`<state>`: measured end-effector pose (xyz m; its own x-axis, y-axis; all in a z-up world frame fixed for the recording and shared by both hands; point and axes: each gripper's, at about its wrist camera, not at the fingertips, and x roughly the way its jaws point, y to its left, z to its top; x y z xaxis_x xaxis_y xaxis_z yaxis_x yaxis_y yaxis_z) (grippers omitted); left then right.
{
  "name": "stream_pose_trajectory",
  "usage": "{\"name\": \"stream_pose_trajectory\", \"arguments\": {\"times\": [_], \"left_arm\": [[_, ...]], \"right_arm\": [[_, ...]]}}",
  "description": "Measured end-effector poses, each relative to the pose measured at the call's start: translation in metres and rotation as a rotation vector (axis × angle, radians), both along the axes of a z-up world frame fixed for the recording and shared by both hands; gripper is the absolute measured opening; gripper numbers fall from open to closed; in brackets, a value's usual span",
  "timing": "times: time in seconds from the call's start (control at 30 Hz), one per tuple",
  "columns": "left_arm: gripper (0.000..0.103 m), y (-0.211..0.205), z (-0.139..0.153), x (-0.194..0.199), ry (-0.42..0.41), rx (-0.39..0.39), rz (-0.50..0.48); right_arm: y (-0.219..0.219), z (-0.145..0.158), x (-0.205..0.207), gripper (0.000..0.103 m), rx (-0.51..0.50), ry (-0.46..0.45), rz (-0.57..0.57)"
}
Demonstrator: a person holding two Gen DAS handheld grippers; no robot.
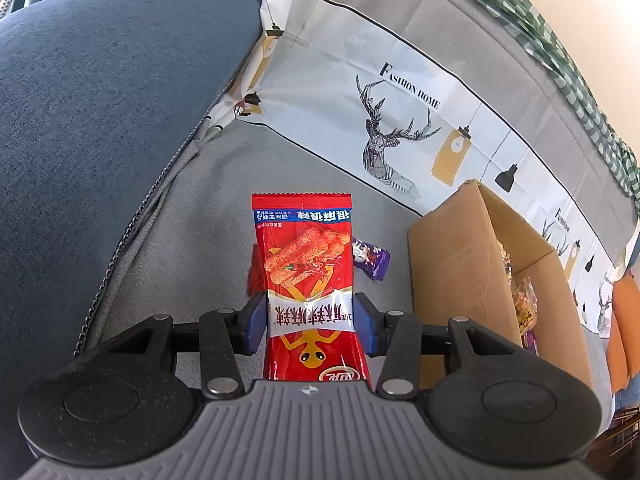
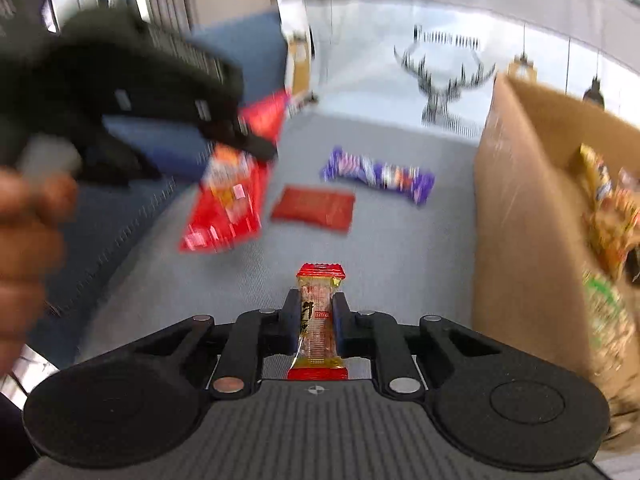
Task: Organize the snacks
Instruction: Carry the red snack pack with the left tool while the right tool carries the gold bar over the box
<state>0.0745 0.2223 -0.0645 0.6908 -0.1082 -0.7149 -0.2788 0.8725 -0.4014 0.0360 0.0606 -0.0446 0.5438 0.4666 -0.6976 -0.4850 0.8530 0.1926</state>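
My left gripper is shut on a red spicy-snack packet and holds it above the grey sofa seat. In the right wrist view the left gripper shows blurred at upper left with that packet hanging from it. My right gripper is shut on a small red and gold snack bar. A purple wrapped candy and a flat red sachet lie on the seat. The purple candy also shows in the left wrist view. An open cardboard box with several snacks stands at right.
The box sits to the right of the left gripper. A deer-print cushion cover lines the sofa back. A blue armrest rises at left. A hand holds the left gripper's handle.
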Motion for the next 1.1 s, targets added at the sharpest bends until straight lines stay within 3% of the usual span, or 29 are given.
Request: {"name": "stream_pose_trajectory", "arguments": {"times": [0.37, 0.5, 0.73, 0.83, 1.1], "left_arm": [[0.05, -0.017, 0.0, 0.004, -0.001, 0.038, -0.034], [0.05, -0.024, 0.0, 0.005, 0.001, 0.052, -0.041], [0.05, -0.041, 0.005, 0.013, -0.03, 0.07, -0.053], [0.05, -0.056, 0.013, 0.015, -0.083, 0.109, -0.062], [0.05, -0.11, 0.044, 0.018, -0.34, 0.154, -0.147]], "right_arm": [[-0.064, 0.082, 0.017, 0.017, 0.111, -0.184, -0.015], [-0.092, 0.083, 0.033, 0.017, 0.091, -0.256, -0.051], [-0.139, 0.073, 0.033, 0.017, 0.112, -0.289, -0.156], [-0.151, 0.074, 0.031, 0.017, 0.102, -0.334, -0.168], [-0.187, 0.071, 0.04, 0.017, 0.082, -0.379, -0.226]]}}
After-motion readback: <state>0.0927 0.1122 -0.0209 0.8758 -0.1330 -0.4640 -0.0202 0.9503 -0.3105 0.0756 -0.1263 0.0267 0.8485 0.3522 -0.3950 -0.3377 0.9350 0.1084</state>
